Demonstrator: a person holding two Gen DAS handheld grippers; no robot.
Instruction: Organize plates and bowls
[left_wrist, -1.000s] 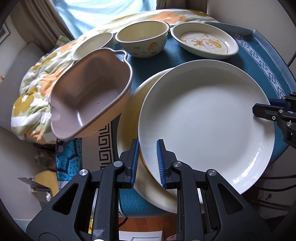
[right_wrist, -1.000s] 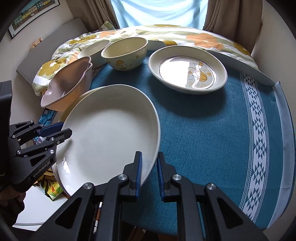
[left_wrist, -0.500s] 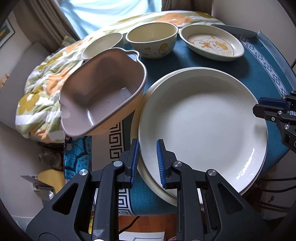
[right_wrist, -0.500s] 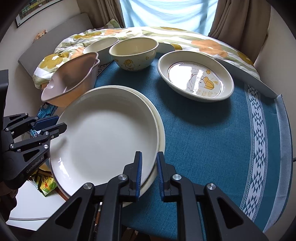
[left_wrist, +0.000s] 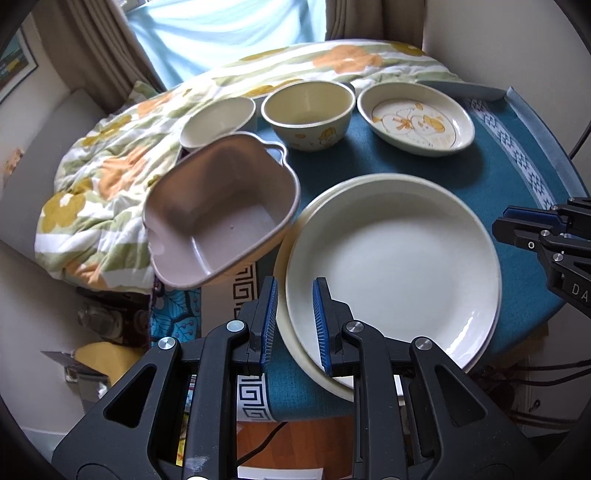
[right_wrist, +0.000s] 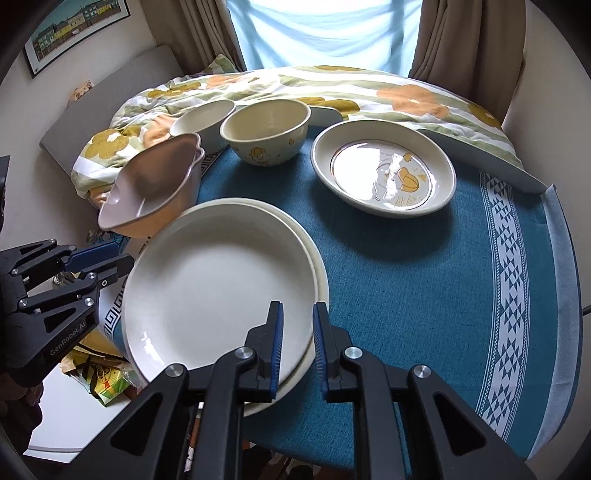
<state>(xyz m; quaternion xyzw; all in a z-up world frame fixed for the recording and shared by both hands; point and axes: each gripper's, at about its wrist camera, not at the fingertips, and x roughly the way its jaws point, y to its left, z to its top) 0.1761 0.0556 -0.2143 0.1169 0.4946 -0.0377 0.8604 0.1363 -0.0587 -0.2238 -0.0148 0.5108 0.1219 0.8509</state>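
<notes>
A large white plate (left_wrist: 395, 266) (right_wrist: 218, 288) lies flat on a slightly wider cream plate (right_wrist: 323, 284) at the near left of the table. My left gripper (left_wrist: 295, 286) (right_wrist: 125, 264) hovers over the stack's left rim. Its jaws are shut, with only a narrow slit between the blue pads and nothing clasped. My right gripper (right_wrist: 298, 310) (left_wrist: 498, 223) sits at the stack's right rim, also shut and empty. A pink handled dish (left_wrist: 221, 214) (right_wrist: 155, 188) leans tilted at the table's left edge.
Along the far side stand a small cream bowl (left_wrist: 218, 118), a cartoon-printed bowl (left_wrist: 308, 114) and an oval duck dish (left_wrist: 417, 122). A flowered quilt (left_wrist: 103, 184) lies behind and to the left. The blue tablecloth (right_wrist: 406, 295) covers the right half.
The white plate, tilted up between both grippers a second ago, now rests flat on the cream plate. My left gripper has risen away from it. The right one has barely moved.
</notes>
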